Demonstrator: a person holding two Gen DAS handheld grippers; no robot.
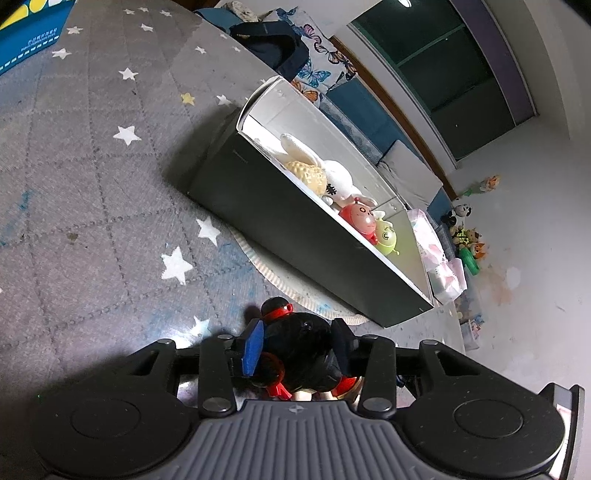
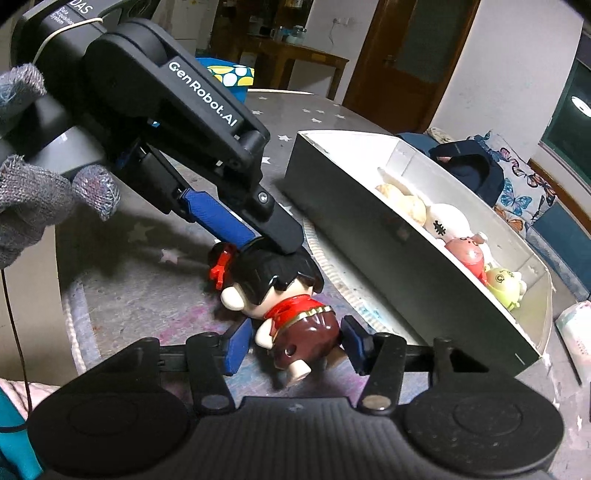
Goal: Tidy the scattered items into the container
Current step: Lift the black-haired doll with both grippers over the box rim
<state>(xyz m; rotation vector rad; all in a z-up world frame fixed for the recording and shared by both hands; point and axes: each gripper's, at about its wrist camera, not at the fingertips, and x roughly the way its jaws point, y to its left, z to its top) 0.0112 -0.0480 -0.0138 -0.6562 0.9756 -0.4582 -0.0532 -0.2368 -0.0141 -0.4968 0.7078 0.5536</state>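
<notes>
- while the long box [image 2: 417, 236] sits on the bench [image 1: 92, 177] with its open top showing a white inside, four toys lie in a row along its length.
- at one end of that row a cream knitted toy [image 1: 304, 166] rests against a white plush [image 1: 338, 181]; the same pair shows in the right wrist view [image 2: 402, 203] and [image 2: 445, 221].
- next to the plush comes a red round figure [image 1: 358, 218], and touching it at the far end a yellow-green round figure [image 1: 386, 236]; the right wrist view shows them as well, [image 2: 467, 254] and [image 2: 504, 282].
- the box has dark outer walls, and one end of it overlaps a pale round mat [image 1: 291, 284] that lies under it on the grey star-printed bench cover.
- outside the box, just beside its near wall, a doll [image 2: 280, 295] with black hair, a red bow and a brown-red outfit lies on its side on the bench.
- the left tongs [image 1: 297, 343] are clamped on the doll's black-haired head, blue pads pressing either side; in the right wrist view they [image 2: 271, 242] come down onto the head from the upper left, held by a grey-gloved hand [image 2: 40, 199].
- the right tongs [image 2: 295, 341] stand spread apart, one blue finger on each side of the doll's body, with a gap showing on both sides.
- a blue carton [image 1: 29, 33] stands at the bench's far corner, well apart from the box.
</notes>
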